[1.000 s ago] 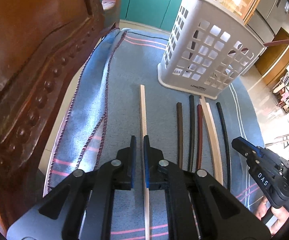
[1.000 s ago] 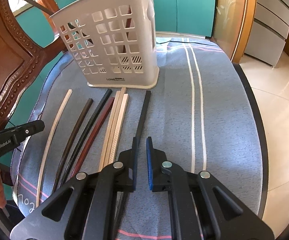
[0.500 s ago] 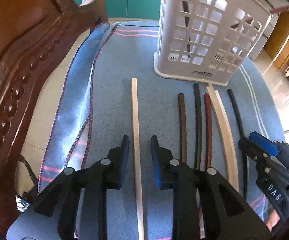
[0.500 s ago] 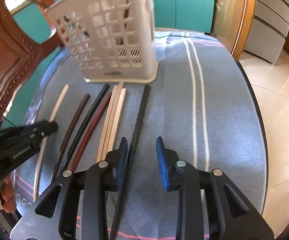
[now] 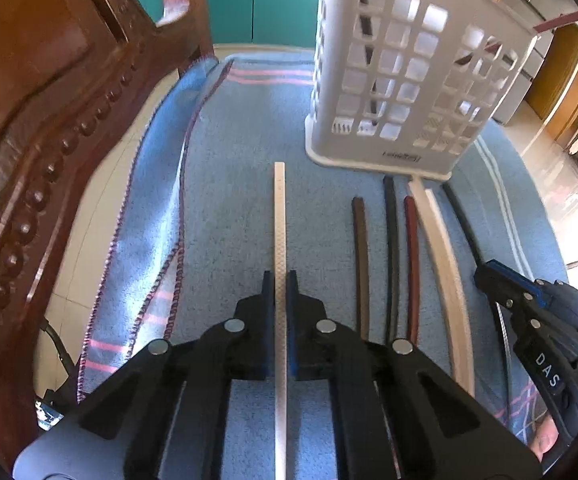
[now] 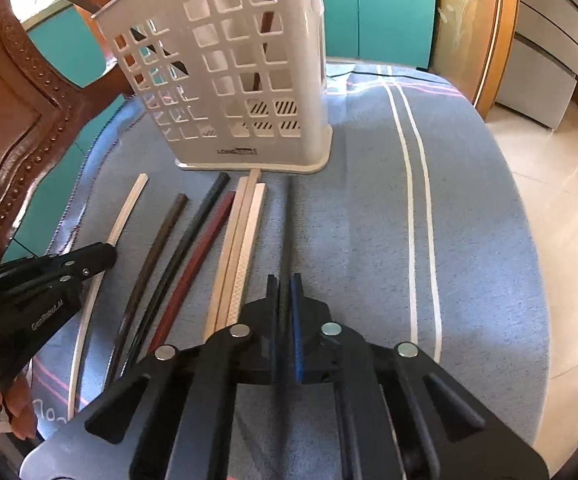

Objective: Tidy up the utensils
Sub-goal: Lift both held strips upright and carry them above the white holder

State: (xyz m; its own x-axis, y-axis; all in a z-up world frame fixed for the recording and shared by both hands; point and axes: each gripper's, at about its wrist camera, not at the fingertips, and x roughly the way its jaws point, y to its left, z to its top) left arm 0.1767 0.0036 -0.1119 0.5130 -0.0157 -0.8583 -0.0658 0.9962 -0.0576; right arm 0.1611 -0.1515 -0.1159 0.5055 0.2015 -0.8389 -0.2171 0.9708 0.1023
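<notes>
1. Gripping one chopstick each, both hand-held grippers work side by side over a blue towel (image 6: 469, 240) spread on a table.
2. Left gripper (image 5: 280, 280): jaws have just closed on the white chopstick (image 5: 279, 216), which runs straight out between them, its long axis in line with the fingers and its far tip pointing toward the white basket (image 5: 409, 80).
3. Right gripper (image 6: 285, 284): jaws have just closed on the black chopstick (image 6: 288, 232), also lying along the fingers, its far end stopping just short of the basket's base (image 6: 249, 162).
4. Both sticks appear to lie flat on the towel for now; neither looks lifted clear, though the blur makes this hard to confirm.
5. Between the two held sticks lie five loose ones in a rough row: a dark brown stick (image 6: 157, 256), a second black stick (image 6: 193, 232), a red stick (image 6: 205, 240) and a pair of pale sticks (image 6: 241, 240) touching each other.
6. Several sticks already stand inside the basket, seen through its holes.
7. The basket stands upright dead ahead of both grippers; the right gripper's stick ends nearer to it.
8. The coming move likely turns on tipping each stick from flat to upright so that it clears the tall rim.
9. A carved wooden chair (image 5: 29, 120) crowds the left side and could snag a swinging stick.
</notes>
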